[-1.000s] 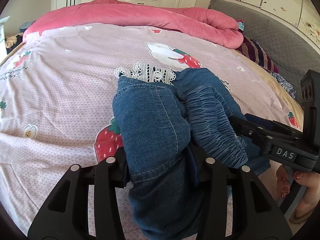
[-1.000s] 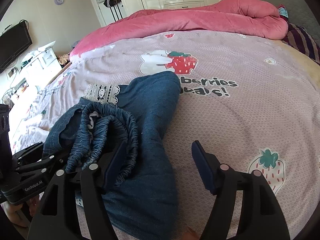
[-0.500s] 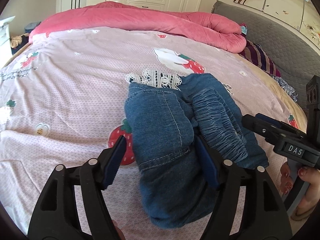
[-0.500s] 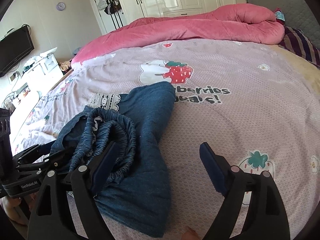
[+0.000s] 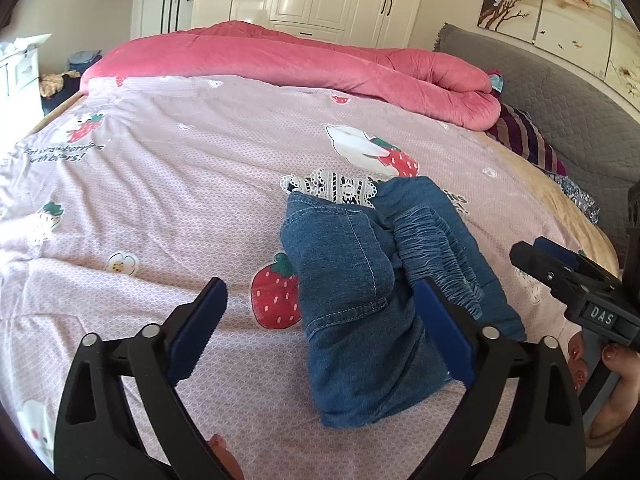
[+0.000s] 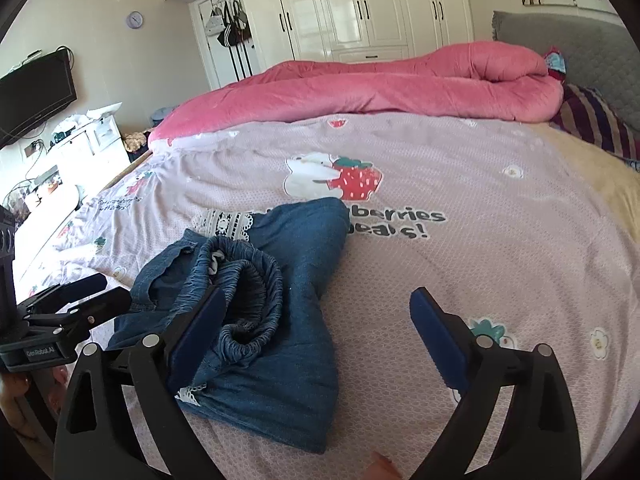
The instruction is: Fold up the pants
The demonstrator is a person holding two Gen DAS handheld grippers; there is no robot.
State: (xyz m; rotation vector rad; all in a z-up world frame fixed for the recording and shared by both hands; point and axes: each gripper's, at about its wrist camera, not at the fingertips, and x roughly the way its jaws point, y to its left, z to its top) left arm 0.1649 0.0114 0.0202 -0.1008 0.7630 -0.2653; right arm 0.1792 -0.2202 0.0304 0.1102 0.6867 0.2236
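Observation:
The blue denim pants [image 5: 372, 288] lie folded in a compact bundle on the pink strawberry-print bedsheet [image 5: 180, 184], with the gathered elastic waistband [image 5: 436, 248] on top and white lace trim [image 5: 336, 188] at the far end. My left gripper [image 5: 320, 320] is open and empty, held above the near left side of the bundle. My right gripper [image 6: 316, 320] is open and empty over the bundle's [image 6: 288, 312] right edge. Each gripper shows in the other's view, the right one [image 5: 576, 292] and the left one [image 6: 64, 312].
A rolled pink duvet [image 5: 288, 60] lies across the far side of the bed. A grey headboard [image 5: 560, 92] and striped pillow [image 5: 524, 140] are at the right. White wardrobes [image 6: 360, 8] stand behind; a TV [image 6: 36, 96] and cluttered white desk [image 6: 76, 144] are at left.
My left gripper opened, let go of the pants and pulled back and up. My right gripper also drew back. The folded bundle stays on the bed.

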